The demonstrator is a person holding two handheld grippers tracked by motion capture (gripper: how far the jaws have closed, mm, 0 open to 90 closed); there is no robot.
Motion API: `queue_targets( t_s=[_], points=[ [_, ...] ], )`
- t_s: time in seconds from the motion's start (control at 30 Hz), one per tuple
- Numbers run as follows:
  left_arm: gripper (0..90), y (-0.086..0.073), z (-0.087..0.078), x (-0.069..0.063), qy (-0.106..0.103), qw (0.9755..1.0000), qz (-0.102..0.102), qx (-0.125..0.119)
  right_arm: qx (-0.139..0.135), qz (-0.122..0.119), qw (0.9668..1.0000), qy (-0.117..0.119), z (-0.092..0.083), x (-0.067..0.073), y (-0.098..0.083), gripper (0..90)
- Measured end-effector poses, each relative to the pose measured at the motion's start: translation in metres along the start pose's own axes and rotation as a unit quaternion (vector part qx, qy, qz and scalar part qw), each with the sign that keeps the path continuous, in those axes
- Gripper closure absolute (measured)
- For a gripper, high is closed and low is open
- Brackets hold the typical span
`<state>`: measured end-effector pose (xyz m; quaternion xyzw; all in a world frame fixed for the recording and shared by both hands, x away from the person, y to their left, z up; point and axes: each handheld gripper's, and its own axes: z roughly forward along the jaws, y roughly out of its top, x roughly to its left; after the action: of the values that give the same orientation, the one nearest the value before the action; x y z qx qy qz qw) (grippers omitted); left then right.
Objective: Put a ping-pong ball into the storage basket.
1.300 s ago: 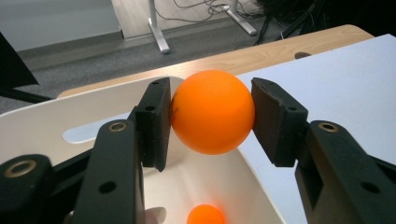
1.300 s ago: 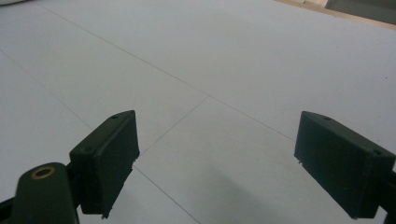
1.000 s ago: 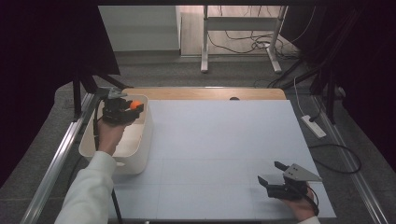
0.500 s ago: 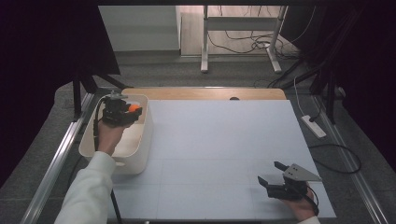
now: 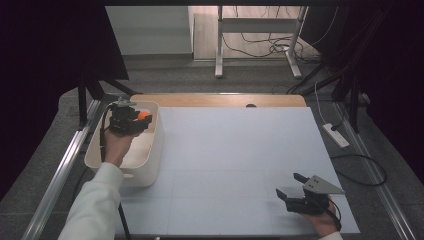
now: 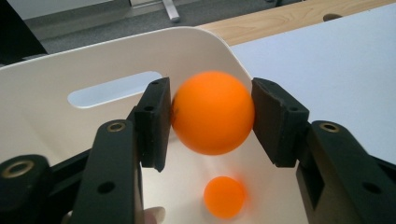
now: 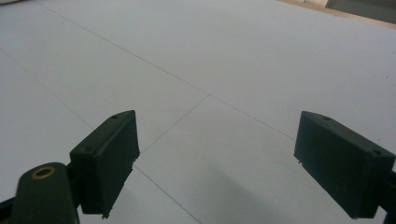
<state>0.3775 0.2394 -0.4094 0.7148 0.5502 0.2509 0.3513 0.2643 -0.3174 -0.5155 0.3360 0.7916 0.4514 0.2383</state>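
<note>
High view. The left gripper (image 5: pixel 134 118) is held over the far end of a white bin (image 5: pixel 150 170) at the table's (image 5: pixel 235 150) left edge, with an orange ball (image 5: pixel 144 116) seen at its jaws, which have just been opening. The right gripper (image 5: pixel 296 186) is held low over the near right corner, well apart from the bin.

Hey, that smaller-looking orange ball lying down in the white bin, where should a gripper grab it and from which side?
Grip the lower ball across its widest middle, coming straight down from above. It is round, so any pair of opposite sides works, but the bin walls likely block a sideways approach.
</note>
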Motion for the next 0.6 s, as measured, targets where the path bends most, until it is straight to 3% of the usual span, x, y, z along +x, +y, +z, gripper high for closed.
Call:
queue_targets(
  t_s=[0.03, 0.07, 0.2, 0.37, 0.43, 0.5, 0.6],
  points=[
    [35.2, 0.000, 0.000, 0.000, 0.004, 1.0000, -0.005, -0.002, 0.000, 0.000, 1.0000, 0.000, 0.000, 0.000, 0.000, 13.7],
    [35.2, 0.000, 0.000, 0.001, 0.005, 0.9999, -0.009, -0.002, 0.000, 0.000, 1.0000, 0.000, 0.000, 0.000, 0.000, 13.7],
    [20.9, -0.001, -0.004, 0.005, -0.003, 0.9996, -0.025, -0.010, 0.000, 0.000, 1.0000, 0.000, 0.000, 0.000, 0.000, 13.7],
    [19.2, -0.002, -0.012, 0.003, -0.028, 0.9986, -0.025, -0.036, 0.000, -0.001, 1.0000, 0.000, -0.001, 0.000, 0.000, 13.7],
    [18.6, -0.002, -0.014, 0.000, -0.050, 0.9977, -0.019, -0.041, -0.001, 0.000, 1.0000, 0.001, -0.001, 0.000, 0.000, 13.7],
    [17.1, -0.002, -0.015, -0.005, -0.057, 0.9975, -0.003, -0.041, -0.001, 0.000, 1.0000, 0.002, -0.001, 0.000, 0.000, 13.7],
    [17.0, -0.002, -0.018, -0.010, -0.071, 0.9960, 0.000, -0.053, 0.000, 0.002, 1.0000, 0.002, 0.000, 0.000, 0.000, 13.7]
  ],
)
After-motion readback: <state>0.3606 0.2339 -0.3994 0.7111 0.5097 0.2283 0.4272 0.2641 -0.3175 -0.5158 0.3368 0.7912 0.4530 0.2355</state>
